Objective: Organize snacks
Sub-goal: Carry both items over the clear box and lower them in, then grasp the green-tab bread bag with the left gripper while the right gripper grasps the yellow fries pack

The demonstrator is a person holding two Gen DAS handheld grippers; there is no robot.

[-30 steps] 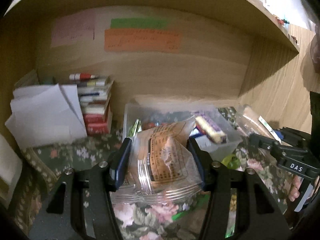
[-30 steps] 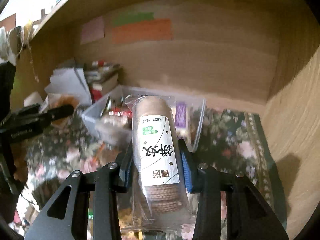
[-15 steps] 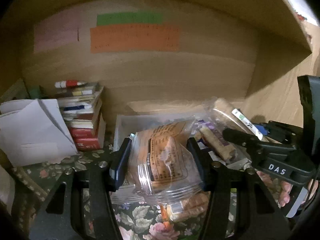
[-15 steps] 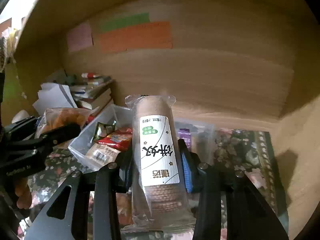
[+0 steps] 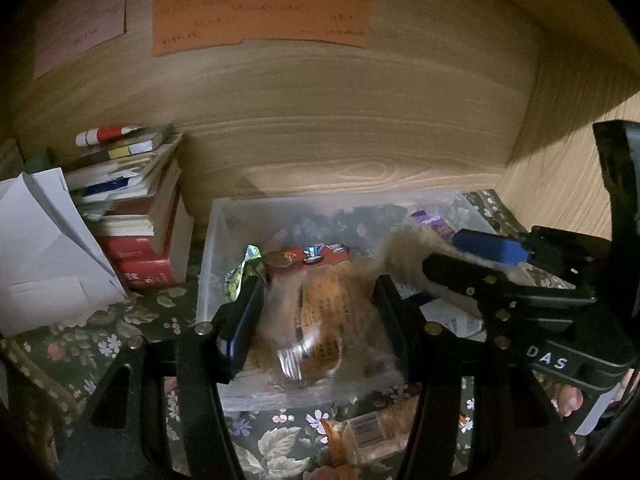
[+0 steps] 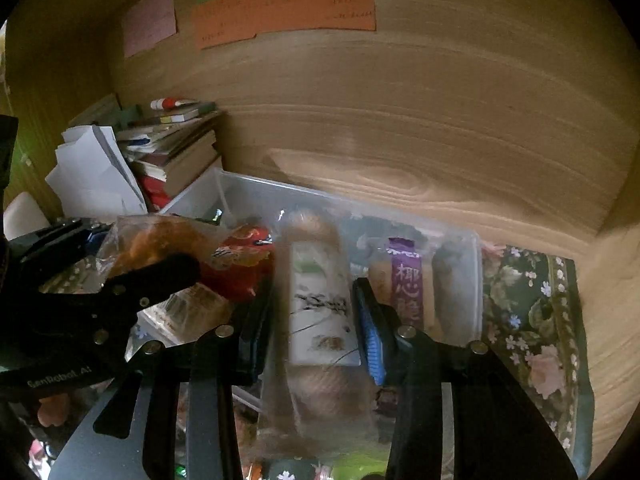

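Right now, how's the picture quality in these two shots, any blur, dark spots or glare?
Left wrist view: dim, with black fisheye corners; the bread packet in the left gripper is motion-smeared, with a small glare streak on its wrap. Right wrist view: the biscuit roll in the right gripper is blurred, its label unreadable; the purple snack's print stays sharper.

home | wooden shelf nook (image 5: pixel 360 140) | floral cloth (image 6: pixel 536 320) | stacked books (image 5: pixel 132 208)

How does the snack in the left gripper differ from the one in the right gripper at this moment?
The pastry packet in the left gripper is a squat, crinkled clear bag with orange print; the biscuit roll in the right gripper is a long cylinder bearing a white label. The packet spreads its gripper's fingers wider than the roll does. Both are clear-wrapped, clamped, and over the clear plastic bin.
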